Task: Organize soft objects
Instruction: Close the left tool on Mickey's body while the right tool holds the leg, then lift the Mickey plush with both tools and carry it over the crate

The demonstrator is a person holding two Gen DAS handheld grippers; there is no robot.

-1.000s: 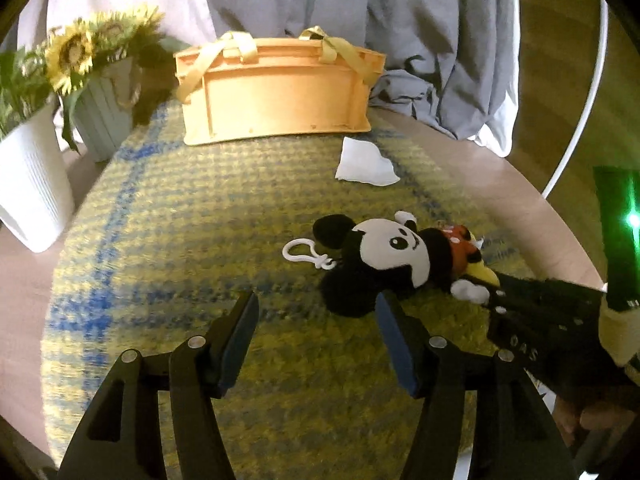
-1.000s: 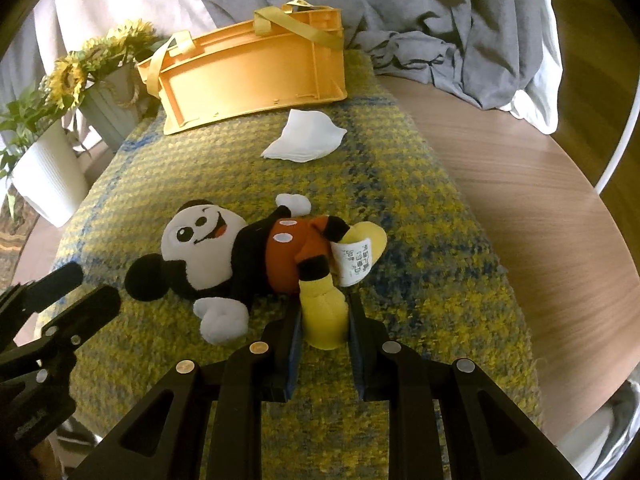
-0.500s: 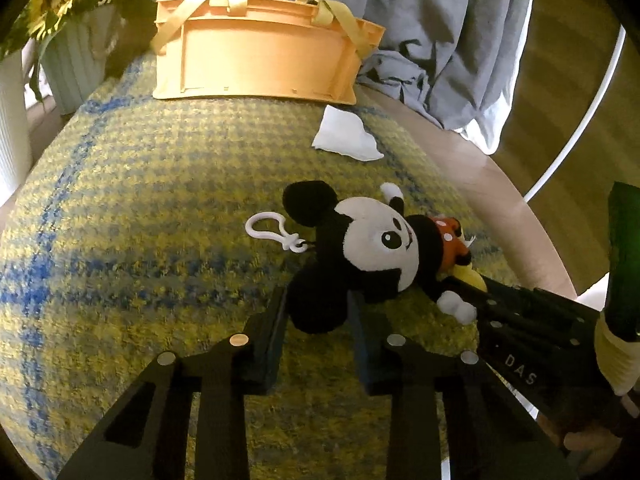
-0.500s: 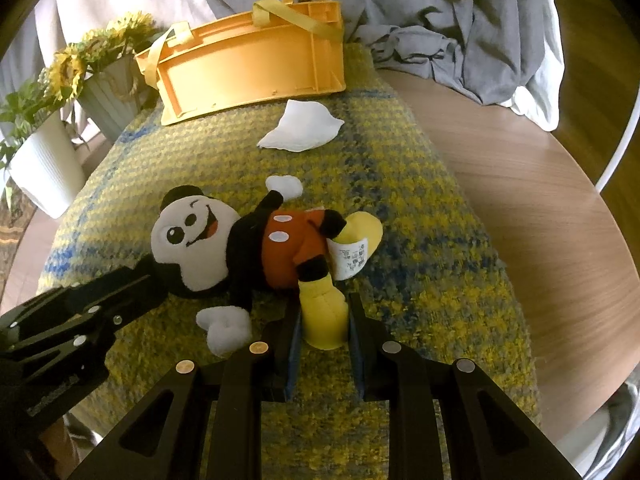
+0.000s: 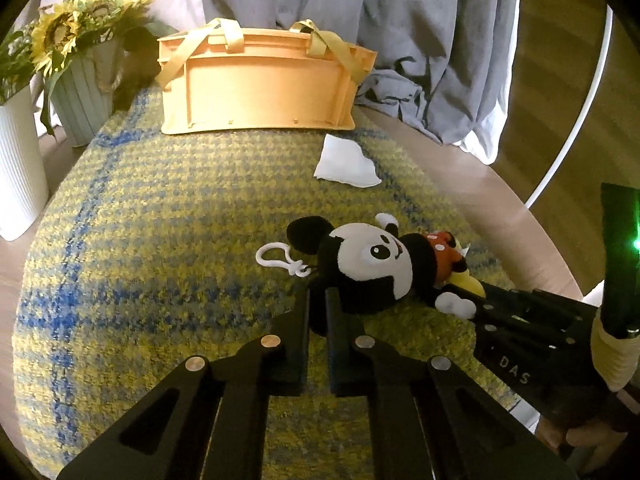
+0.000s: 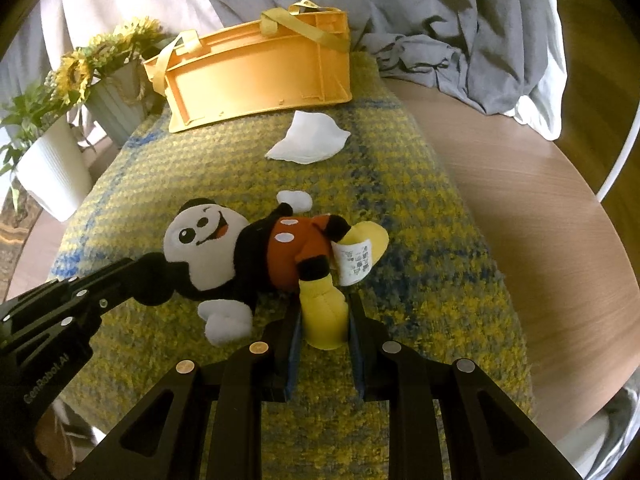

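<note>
One plush [image 5: 380, 264] lies on the yellow-and-blue mat [image 5: 160, 240], and two tools grip it from opposite ends. The left tool [image 5: 318, 304] is pinched narrow on the plush's black ear; the right tool [image 6: 324, 320] is clamped on one yellow foot. The plush lies on its back, head toward the left tool, feet toward the right.

One white cloth [image 5: 346, 162] lies flat on the mat between the plush and the one orange basket [image 5: 256, 88], close to the basket's right end. The basket has two yellow strap handles and stands at the mat's far edge. Two pots sit at far left: a white ribbed one [image 5: 16, 168] and a pale green one [image 5: 86, 92] holding sunflowers [image 5: 72, 36]. Grey fabric [image 5: 420, 40] hangs behind, spilling onto the wooden desk [image 6: 520, 200].

Only the left view shows the plush's white keyring loop [image 5: 280, 260], lying on the mat beside the head. Only the right view shows the printed label [image 6: 354, 260] at the legs and both white hands clearly.
</note>
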